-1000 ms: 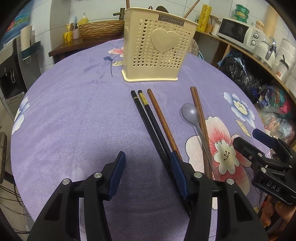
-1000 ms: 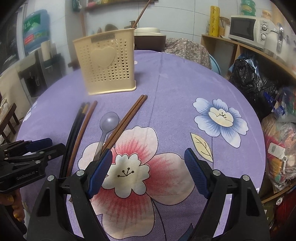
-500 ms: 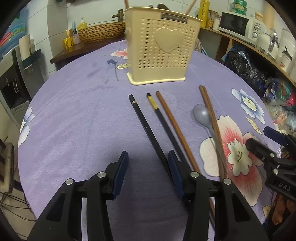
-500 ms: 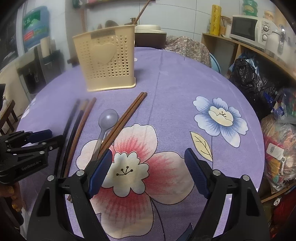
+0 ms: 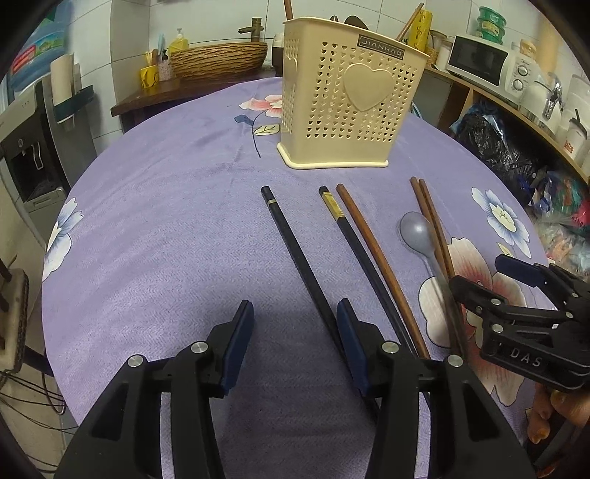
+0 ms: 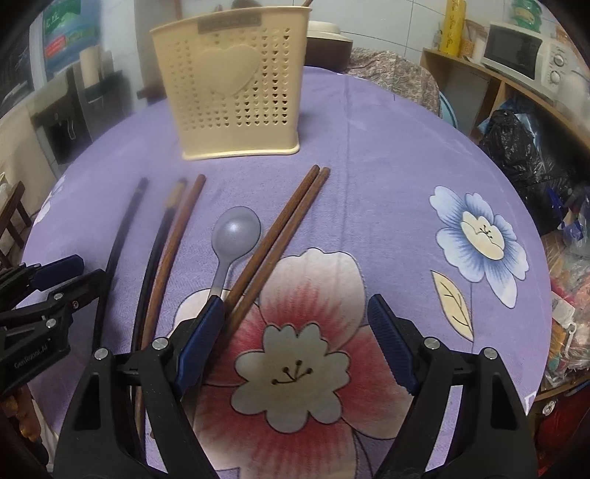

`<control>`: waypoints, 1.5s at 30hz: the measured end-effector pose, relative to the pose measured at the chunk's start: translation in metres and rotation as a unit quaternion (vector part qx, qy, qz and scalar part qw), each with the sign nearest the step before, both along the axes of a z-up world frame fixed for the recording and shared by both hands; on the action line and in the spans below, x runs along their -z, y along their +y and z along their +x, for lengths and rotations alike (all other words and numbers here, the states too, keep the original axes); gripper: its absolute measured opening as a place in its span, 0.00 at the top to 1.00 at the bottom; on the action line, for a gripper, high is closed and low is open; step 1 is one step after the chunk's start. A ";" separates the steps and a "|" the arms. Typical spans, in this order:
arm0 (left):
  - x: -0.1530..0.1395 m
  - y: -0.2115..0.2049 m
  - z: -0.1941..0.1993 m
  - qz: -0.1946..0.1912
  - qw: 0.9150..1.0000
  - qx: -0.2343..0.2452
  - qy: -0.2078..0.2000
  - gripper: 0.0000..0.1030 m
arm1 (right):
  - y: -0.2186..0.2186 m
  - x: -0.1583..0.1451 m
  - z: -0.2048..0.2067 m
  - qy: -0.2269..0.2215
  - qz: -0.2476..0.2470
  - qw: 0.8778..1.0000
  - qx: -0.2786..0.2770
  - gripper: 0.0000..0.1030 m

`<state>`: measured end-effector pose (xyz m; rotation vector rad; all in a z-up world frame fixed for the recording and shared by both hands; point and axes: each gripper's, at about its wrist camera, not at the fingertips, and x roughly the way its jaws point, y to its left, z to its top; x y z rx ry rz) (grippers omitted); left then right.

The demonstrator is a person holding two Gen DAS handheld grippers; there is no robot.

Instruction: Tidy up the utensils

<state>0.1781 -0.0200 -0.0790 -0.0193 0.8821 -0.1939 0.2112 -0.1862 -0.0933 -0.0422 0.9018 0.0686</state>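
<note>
Both grippers, left (image 5: 291, 335) and right (image 6: 295, 331), hang released; I'd pinch the thin, stiff, slippery black chopstick (image 5: 295, 254) at its near end.

A white tiled wall (image 5: 206, 22) is seen behind the round counter (image 5: 177, 206), which is covered by a purple flowered cloth. A dark wooden side table (image 5: 147, 99) is set against the wall, with a woven basket (image 5: 221, 60) on it. A wooden shelf (image 5: 509, 110) is placed to the right, bearing a white microwave (image 5: 483, 62). A water dispenser (image 5: 25, 154) stands at the left.
</note>
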 end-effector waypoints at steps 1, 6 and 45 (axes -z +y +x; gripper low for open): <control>0.000 0.001 0.000 -0.003 1.000 -0.001 0.000 0.54 | 0.001 -0.001 0.000 -0.002 0.002 1.000 0.001 0.23; 0.000 0.001 0.000 -0.004 1.000 0.002 -0.001 0.54 | 0.004 -0.013 -0.001 -0.022 0.026 0.999 -0.012 0.23; 0.001 0.005 -0.001 -0.009 1.000 0.008 -0.002 0.52 | 0.037 0.006 0.045 0.019 0.009 0.998 -0.066 0.71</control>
